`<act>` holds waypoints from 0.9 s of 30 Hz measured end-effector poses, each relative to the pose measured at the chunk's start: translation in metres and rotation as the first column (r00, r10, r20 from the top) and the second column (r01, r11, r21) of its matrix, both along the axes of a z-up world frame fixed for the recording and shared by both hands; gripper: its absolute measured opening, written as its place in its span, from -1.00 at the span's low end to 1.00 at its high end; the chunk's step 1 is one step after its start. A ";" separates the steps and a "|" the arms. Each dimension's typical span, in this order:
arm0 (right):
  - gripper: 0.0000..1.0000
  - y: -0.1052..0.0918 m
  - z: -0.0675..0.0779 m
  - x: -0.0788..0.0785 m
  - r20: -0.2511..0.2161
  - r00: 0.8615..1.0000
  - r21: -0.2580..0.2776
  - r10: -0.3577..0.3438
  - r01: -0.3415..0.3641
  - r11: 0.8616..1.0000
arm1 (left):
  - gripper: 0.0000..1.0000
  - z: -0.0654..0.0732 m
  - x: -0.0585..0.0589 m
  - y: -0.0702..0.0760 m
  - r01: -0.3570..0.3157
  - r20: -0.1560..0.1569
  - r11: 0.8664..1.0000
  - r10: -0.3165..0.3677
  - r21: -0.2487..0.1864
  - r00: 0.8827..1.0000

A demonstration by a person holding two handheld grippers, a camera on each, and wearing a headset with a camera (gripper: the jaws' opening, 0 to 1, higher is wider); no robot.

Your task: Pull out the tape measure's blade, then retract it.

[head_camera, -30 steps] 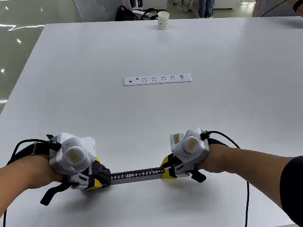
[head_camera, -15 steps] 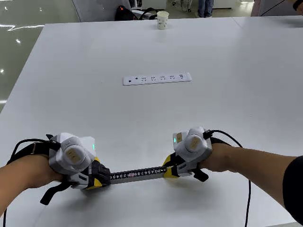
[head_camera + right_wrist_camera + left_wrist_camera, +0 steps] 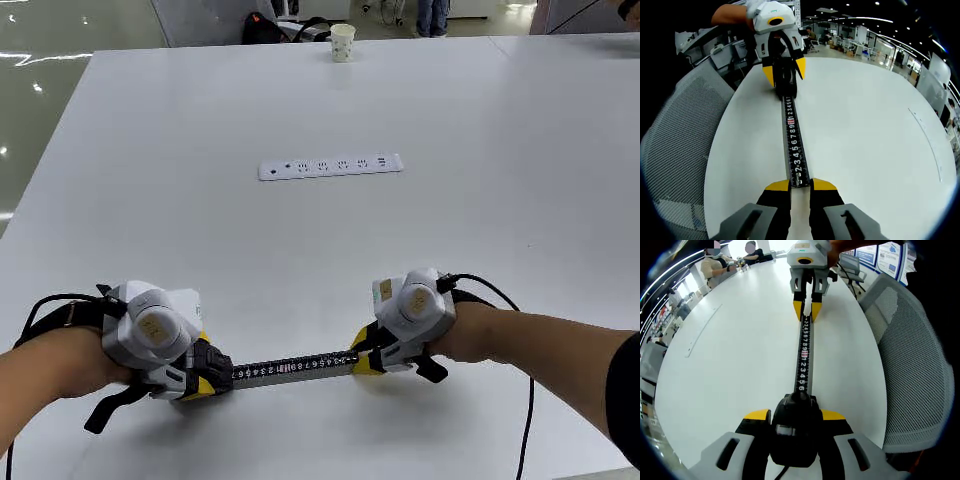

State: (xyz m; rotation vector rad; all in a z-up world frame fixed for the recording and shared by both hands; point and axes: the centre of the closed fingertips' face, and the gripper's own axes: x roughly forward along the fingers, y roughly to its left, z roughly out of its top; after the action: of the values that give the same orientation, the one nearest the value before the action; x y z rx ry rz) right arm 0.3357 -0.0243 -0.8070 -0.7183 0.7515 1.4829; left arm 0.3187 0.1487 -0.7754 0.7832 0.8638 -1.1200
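**Blade stretched between two hand-held grippers**

At the lower left of the head view, the left hand-held gripper point(image 3: 210, 370) is clamping the black tape measure case point(image 3: 795, 432). Its black numbered blade point(image 3: 295, 368) is running rightward along the white worktop point(image 3: 300, 250) to the right hand-held gripper point(image 3: 358, 355), which is pinching the tip.

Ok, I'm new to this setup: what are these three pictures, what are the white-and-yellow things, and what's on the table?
No robot here: a person holds a two-jaw gripper in each hand. One picture comes from a headset camera looking down; the two round ones come from cameras riding on the grippers. The left gripper is shut on the tape measure; the right gripper pinches the end of its blade, drawn out between them over the white table. Farther off are a power strip and a paper cup.
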 end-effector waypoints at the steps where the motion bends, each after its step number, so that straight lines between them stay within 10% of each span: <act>1: -0.82 -0.001 0.000 0.000 0.000 1.000 0.000 -0.001 0.001 1.000 | -0.37 0.000 0.000 0.000 0.000 0.000 1.000 0.000 0.000 1.000; 27: -0.82 -0.015 0.001 0.001 0.002 1.000 -0.003 -0.020 0.020 1.000 | -0.37 0.000 0.000 0.000 0.000 0.002 1.000 0.000 0.001 1.000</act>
State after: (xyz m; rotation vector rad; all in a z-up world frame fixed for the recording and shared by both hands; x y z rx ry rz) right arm 0.3371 -0.0388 -0.8064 -0.7121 0.7575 1.4638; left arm 0.3184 0.1486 -0.7756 0.7851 0.8631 -1.1185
